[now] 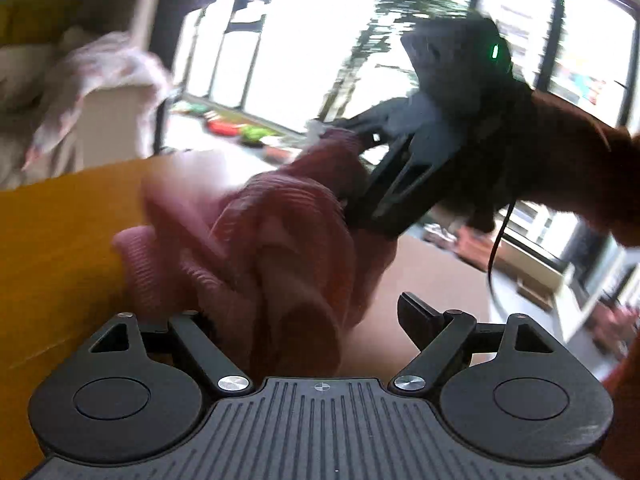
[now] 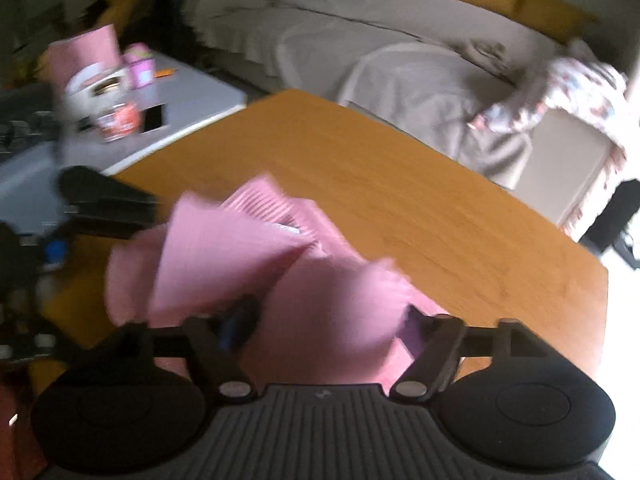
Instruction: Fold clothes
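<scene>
A pink ribbed garment [image 1: 280, 240] hangs bunched over the wooden table [image 1: 60, 240]. My left gripper [image 1: 308, 320] has its fingers spread wide with the cloth draped between them; the right finger [image 1: 420, 320] stands bare and the left finger is covered. In the left wrist view my right gripper [image 1: 360, 176] reaches in from the upper right, its fingers sunk in the cloth's top edge. In the right wrist view the garment [image 2: 248, 264] fills the space at my right gripper [image 2: 328, 320], whose fingertips are hidden by cloth. The left gripper's finger [image 2: 104, 200] shows at left.
A grey sofa [image 2: 380, 52] with a floral cloth [image 2: 568, 88] on its arm stands beyond the table [image 2: 440, 208]. A white low table [image 2: 180, 100] with cups and pink items is at the left. Large windows [image 1: 312, 40] lie behind.
</scene>
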Demonstrator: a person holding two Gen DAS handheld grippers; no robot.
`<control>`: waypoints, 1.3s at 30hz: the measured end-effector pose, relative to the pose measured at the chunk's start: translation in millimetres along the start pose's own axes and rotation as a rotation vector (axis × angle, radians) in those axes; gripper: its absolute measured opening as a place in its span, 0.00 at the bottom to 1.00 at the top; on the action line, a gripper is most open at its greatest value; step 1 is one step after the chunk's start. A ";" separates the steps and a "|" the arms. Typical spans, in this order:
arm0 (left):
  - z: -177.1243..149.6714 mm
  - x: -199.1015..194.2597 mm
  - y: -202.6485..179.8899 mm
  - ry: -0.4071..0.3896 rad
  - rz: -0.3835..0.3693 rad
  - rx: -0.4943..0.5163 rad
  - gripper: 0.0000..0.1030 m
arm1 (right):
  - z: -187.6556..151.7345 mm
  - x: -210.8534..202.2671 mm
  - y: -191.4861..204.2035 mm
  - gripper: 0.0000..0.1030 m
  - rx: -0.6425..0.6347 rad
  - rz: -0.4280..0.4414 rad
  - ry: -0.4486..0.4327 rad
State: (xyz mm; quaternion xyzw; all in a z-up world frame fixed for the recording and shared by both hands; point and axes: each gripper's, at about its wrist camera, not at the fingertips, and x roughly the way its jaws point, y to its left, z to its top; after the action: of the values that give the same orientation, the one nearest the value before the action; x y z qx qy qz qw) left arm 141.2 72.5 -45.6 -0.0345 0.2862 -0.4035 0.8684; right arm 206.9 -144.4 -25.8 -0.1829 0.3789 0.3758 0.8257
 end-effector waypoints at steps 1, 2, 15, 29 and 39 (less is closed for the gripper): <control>-0.5 -1.2 4.4 0.002 0.013 -0.017 0.85 | -1.1 4.8 -7.0 0.87 0.031 0.009 -0.013; -1.2 -3.3 7.6 0.004 0.025 -0.031 0.85 | -2.8 6.1 -13.1 0.88 0.058 0.016 -0.026; 61.2 -16.1 50.8 -0.129 0.147 -0.123 0.95 | -80.3 -36.7 -38.0 0.50 0.348 -0.237 -0.253; 79.4 40.1 70.4 -0.065 0.260 -0.159 1.00 | -129.2 -73.3 -14.5 0.94 0.658 -0.168 -0.457; 81.8 1.3 75.1 -0.066 0.208 -0.170 1.00 | -130.6 -21.7 -11.0 0.75 0.774 -0.071 -0.393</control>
State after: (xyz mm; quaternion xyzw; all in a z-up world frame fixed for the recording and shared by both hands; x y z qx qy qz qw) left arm 236.0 108.1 0.2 -0.0916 0.2926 -0.2843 0.9084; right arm 142.1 -238.6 -93.4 0.2024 0.3213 0.2051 0.9021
